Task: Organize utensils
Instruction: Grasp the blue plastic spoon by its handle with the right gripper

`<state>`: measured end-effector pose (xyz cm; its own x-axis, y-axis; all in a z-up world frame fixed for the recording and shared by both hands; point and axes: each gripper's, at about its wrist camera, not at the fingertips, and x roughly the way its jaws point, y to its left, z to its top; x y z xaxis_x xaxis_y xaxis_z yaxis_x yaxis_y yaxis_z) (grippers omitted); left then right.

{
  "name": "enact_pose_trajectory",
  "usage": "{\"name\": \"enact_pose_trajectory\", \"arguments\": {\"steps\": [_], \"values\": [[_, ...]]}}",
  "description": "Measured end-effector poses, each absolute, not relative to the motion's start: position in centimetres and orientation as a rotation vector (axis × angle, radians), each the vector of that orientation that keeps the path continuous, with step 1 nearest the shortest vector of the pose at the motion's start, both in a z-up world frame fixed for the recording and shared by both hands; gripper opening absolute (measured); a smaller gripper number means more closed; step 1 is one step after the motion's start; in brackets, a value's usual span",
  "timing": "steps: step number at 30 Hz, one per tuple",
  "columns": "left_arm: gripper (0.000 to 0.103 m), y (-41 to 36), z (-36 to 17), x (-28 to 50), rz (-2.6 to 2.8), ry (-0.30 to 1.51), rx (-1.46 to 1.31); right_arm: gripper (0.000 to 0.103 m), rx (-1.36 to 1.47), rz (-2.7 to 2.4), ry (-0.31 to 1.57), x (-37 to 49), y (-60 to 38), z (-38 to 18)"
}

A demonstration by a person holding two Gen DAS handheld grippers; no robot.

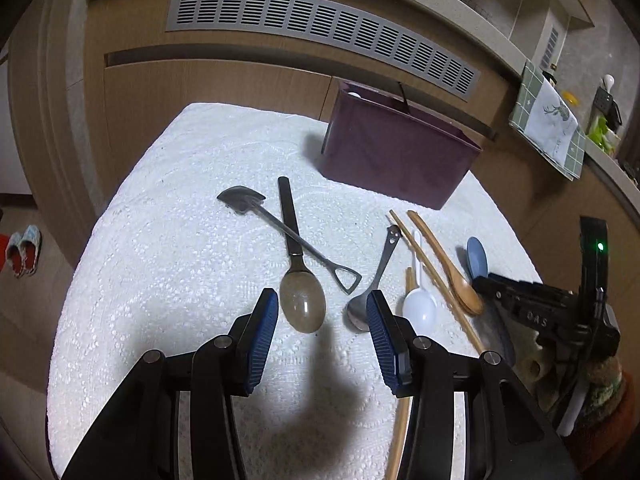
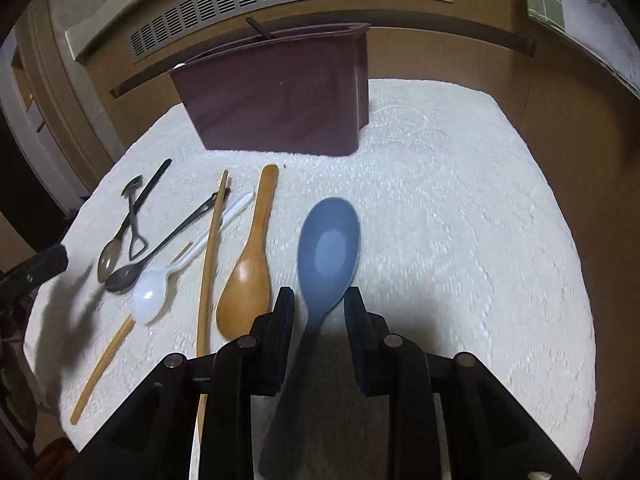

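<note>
Several utensils lie on a white lace cloth. My left gripper is open, low over the cloth, with the bowl of a dark-handled spoon just ahead of its fingertips. A shovel-shaped spoon crosses that spoon's handle. To the right lie a metal spoon, a white plastic spoon, chopsticks and a wooden spoon. My right gripper is open astride the neck of a blue spoon, with a gap on each side. A purple box stands behind.
The purple box holds a dark handle and something white. Wooden cabinet fronts with a vent grille stand behind the table. A checked towel hangs at the right and slippers lie on the floor at the left.
</note>
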<state>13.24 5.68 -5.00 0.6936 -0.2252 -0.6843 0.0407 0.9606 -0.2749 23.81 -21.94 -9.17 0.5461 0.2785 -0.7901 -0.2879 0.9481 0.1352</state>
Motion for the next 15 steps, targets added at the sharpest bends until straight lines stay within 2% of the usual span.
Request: {"name": "enact_pose_trajectory", "arguments": {"steps": [4,6,8,13,15], "values": [[0.047,6.5,-5.5,13.7,-0.129,0.809,-0.272,0.028,-0.032,0.322,0.927,25.6,-21.2,-9.2],[0.047,6.9,-5.8,13.9,-0.120,0.820,-0.290,0.042,-0.022,0.331,0.929,26.1,-21.0,-9.3],[0.047,7.0,-6.0,14.0,-0.115,0.828,-0.294,0.048,-0.006,0.357,0.940,26.4,-20.9,-9.2],[0.047,6.3,-6.3,14.0,-0.140,0.844,-0.288,0.048,-0.012,0.378,0.939,26.4,-20.9,-9.2],[0.047,5.8,-6.3,13.9,-0.157,0.851,-0.280,0.038,-0.016,0.363,0.932,26.4,-20.8,-9.2]]}}
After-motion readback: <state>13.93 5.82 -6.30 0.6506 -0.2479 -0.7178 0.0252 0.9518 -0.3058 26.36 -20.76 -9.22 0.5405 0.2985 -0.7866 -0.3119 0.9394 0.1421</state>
